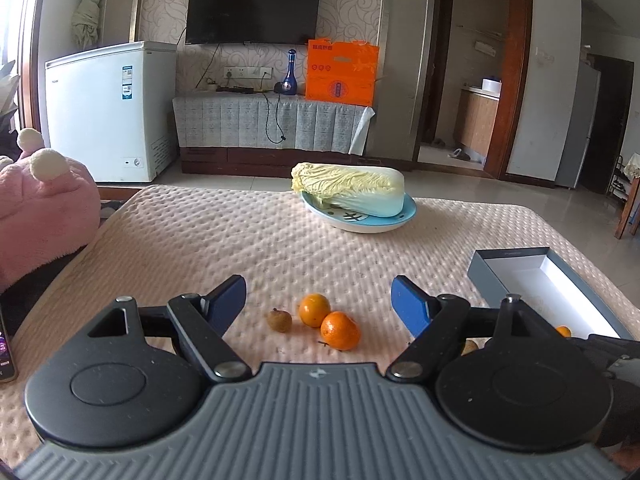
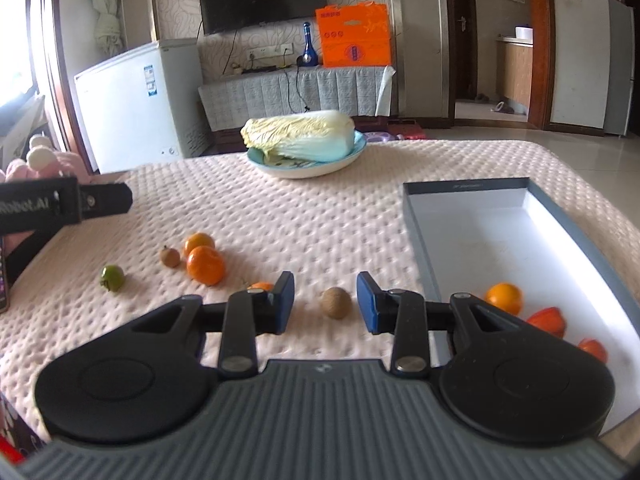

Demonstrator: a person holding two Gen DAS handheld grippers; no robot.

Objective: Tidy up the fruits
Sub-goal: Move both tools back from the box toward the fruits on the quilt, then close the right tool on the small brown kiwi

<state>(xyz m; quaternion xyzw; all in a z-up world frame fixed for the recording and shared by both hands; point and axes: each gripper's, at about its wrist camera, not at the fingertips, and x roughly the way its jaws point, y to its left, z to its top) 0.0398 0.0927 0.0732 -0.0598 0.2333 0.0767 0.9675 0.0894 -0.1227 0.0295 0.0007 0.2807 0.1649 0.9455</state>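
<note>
Two oranges [image 1: 328, 320] and a small brown fruit [image 1: 279, 319] lie on the pink cloth between the fingers of my left gripper [image 1: 318, 300], which is open and empty. In the right wrist view my right gripper [image 2: 325, 300] is open, with a brown round fruit [image 2: 337, 302] between its blue pads, untouched. To its left lie two oranges [image 2: 204, 260], a brown fruit [image 2: 170, 256], a green fruit [image 2: 112, 278] and a partly hidden orange [image 2: 261, 286]. The grey box [image 2: 416, 232] on the right holds an orange [image 2: 505, 298] and red-orange fruits [image 2: 548, 320].
A cabbage [image 1: 348, 188] lies on a blue plate [image 1: 404, 216] at the table's far side. The grey box [image 1: 492, 276] shows at the right of the left view. A pink plush [image 1: 44, 208] and a phone [image 1: 6, 352] are at the left edge. The left gripper's body [image 2: 60, 204] enters the right view.
</note>
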